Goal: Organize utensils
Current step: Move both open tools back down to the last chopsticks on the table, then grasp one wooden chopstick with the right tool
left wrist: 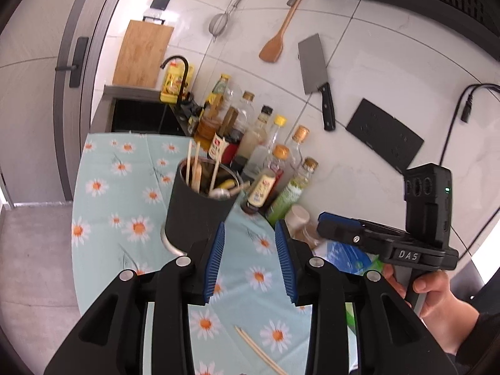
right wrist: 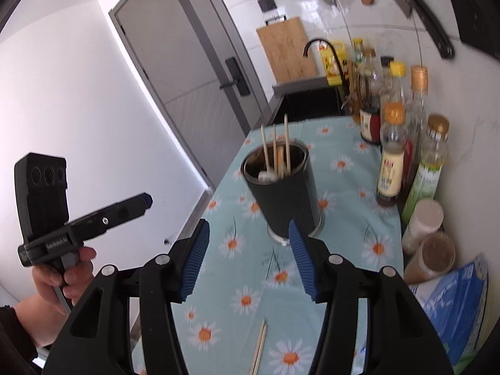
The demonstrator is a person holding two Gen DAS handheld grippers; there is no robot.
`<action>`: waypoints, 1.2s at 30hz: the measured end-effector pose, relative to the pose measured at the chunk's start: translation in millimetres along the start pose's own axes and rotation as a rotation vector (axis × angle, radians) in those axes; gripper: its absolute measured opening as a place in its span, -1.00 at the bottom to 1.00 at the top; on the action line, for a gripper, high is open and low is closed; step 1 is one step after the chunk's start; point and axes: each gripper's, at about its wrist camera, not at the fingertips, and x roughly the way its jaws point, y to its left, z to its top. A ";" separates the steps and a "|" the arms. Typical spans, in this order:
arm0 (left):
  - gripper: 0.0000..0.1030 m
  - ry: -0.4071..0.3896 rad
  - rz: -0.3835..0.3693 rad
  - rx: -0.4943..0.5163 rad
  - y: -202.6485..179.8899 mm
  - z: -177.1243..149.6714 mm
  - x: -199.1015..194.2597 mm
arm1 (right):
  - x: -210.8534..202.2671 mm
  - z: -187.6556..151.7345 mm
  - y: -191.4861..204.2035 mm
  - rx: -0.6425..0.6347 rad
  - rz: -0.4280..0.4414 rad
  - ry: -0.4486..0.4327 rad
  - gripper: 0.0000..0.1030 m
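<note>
We hold the left gripper (left wrist: 250, 262) with its jaws open and empty above the daisy-print cloth (left wrist: 125, 193) that covers the bench. The right gripper (right wrist: 248, 257) likewise has its jaws open, gripping nothing. The black utensil holder (left wrist: 200, 209) stands upright on the cloth, just ahead of both grippers; it contains several chopsticks, a wooden utensil and a metal spoon. A loose pair of chopsticks (left wrist: 259, 351) lies flat on the cloth beneath the grippers, nearer to us than the holder. In the left wrist view the body of the right gripper carries the lettering "DAS" (left wrist: 408, 254). A label on the left gripper's body in the right wrist view is too blurred to read. The bottles (left wrist: 265, 168) along the wall bear labels that we cannot read. A cleaver (left wrist: 315, 75) and a wooden spatula (left wrist: 281, 31) hang on the tiled wall.
</note>
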 end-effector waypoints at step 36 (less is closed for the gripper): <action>-0.25 0.320 0.008 -0.335 58.9 -178.6 -2.5 | 133.6 -155.7 -21.6 0.205 -0.145 0.884 -0.79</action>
